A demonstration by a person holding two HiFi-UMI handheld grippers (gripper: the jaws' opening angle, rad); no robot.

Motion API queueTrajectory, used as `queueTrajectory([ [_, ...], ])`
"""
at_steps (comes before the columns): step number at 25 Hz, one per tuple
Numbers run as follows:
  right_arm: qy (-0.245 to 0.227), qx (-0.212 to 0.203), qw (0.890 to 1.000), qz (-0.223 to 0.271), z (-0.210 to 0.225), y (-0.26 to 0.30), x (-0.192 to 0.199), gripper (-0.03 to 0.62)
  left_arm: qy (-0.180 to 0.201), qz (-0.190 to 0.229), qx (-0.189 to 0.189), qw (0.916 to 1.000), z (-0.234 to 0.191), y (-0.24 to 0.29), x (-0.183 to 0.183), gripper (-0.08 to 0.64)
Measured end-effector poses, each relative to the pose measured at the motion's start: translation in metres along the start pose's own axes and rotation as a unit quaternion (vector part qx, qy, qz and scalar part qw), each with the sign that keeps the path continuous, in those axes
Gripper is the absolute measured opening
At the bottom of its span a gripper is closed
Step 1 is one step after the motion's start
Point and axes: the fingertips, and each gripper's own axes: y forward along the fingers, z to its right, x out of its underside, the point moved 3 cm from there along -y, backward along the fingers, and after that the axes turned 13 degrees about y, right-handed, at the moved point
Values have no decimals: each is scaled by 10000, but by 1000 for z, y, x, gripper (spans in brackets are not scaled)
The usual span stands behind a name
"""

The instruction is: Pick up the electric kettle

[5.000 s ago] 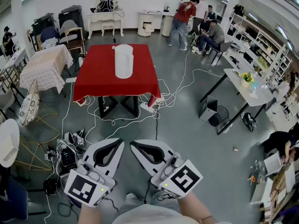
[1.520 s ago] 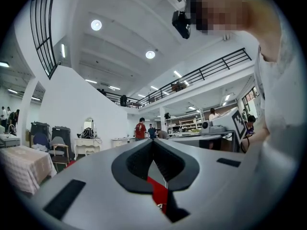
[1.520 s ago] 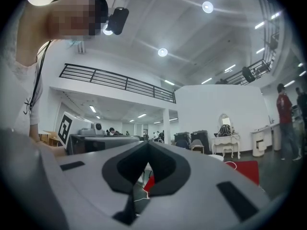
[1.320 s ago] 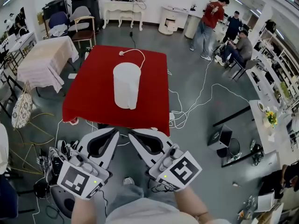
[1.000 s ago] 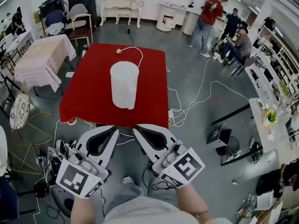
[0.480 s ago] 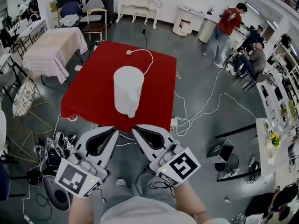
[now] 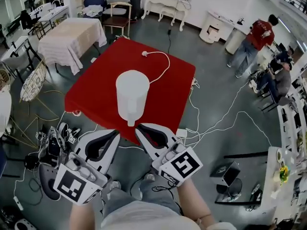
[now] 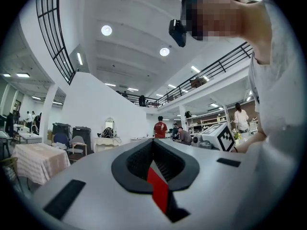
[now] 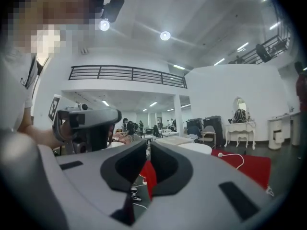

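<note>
A white electric kettle (image 7: 132,95) stands upright in the middle of a red-clothed table (image 7: 91,97), its white cord (image 7: 162,63) trailing to the far edge. Both grippers are held level before the table's near edge. My left gripper (image 7: 116,134) is shut and empty; in the left gripper view (image 8: 153,141) its tips meet. My right gripper (image 7: 139,127) reaches just below the kettle without touching it. Its jaws have just been opening; the right gripper view (image 9: 148,145) shows a narrow gap with nothing in it. The kettle's top (image 9: 194,148) shows beyond those jaws.
White cables (image 7: 211,123) snake over the floor to the right of the table. Shoes and bags (image 7: 53,147) lie at the left. A cloth-covered table (image 7: 72,37) and chairs (image 7: 117,4) stand behind. Several people (image 7: 256,40) are at the far right.
The red table and kettle have come closer as the person walked up. Both grippers have advanced; the right one's tip now overlaps the table's near edge.
</note>
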Motion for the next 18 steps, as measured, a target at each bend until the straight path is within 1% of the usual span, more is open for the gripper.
queueTrajectory([
  [5,59,-354,9990,-278,28,1,11,41,34,-203,-514,9985,8,10,1,11],
  [11,61,-701,9950,-702,58,10,33,69,73,-390,-1092,9932,16,15,5,9],
  [15,42,-858,9917,-954,72,21,51,84,132,-501,-1397,9888,20,12,8,11],
  [18,43,-1009,9885,-1125,78,31,65,89,136,-673,-1562,9853,23,9,14,10],
])
